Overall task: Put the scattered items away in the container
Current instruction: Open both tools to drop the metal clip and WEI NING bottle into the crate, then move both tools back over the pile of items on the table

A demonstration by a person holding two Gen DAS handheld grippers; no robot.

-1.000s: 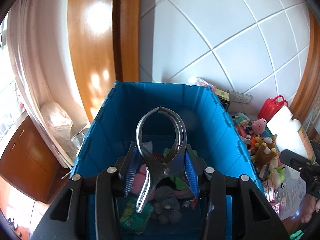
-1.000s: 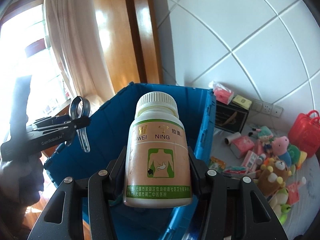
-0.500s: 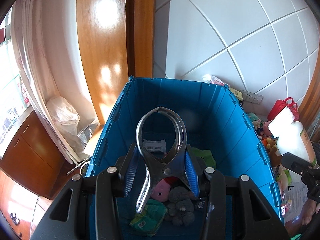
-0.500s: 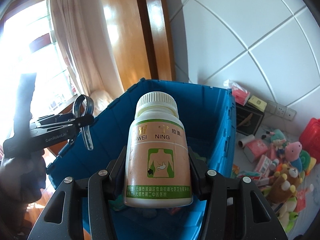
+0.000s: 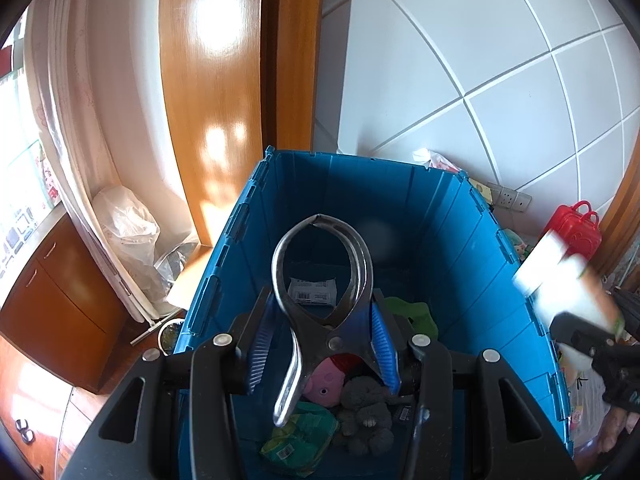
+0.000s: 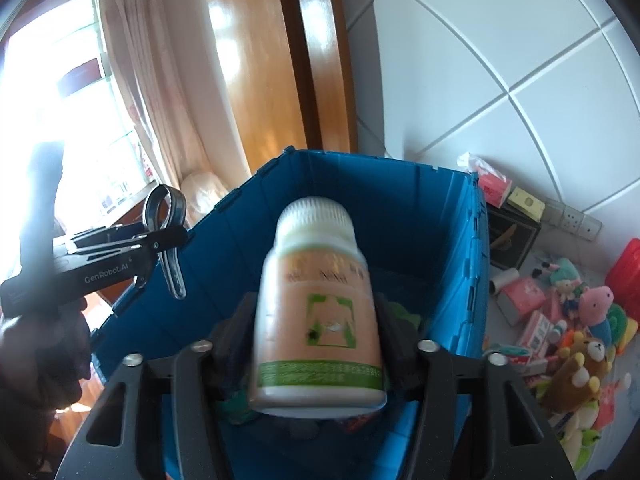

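Both grippers hang above the blue crate [image 5: 460, 232], and the step in hand is the release. The left gripper [image 5: 322, 344] is opening around the metal clip [image 5: 320, 280], while the right gripper [image 6: 316, 332] is opening and the blurred pill bottle [image 6: 318, 304] slips loose between its fingers. Next, both items probably need a clear fall into the crate.

The crate [image 5: 460, 248] is deep blue. The clamp [image 5: 320, 304] at centre frame is silver steel with blue ribbed grips. The bottle [image 6: 320, 320] is peach with a white cap, a green band and a green square. A pink plush [image 5: 324, 380] and grey plush [image 5: 366, 412] lie at lower centre.
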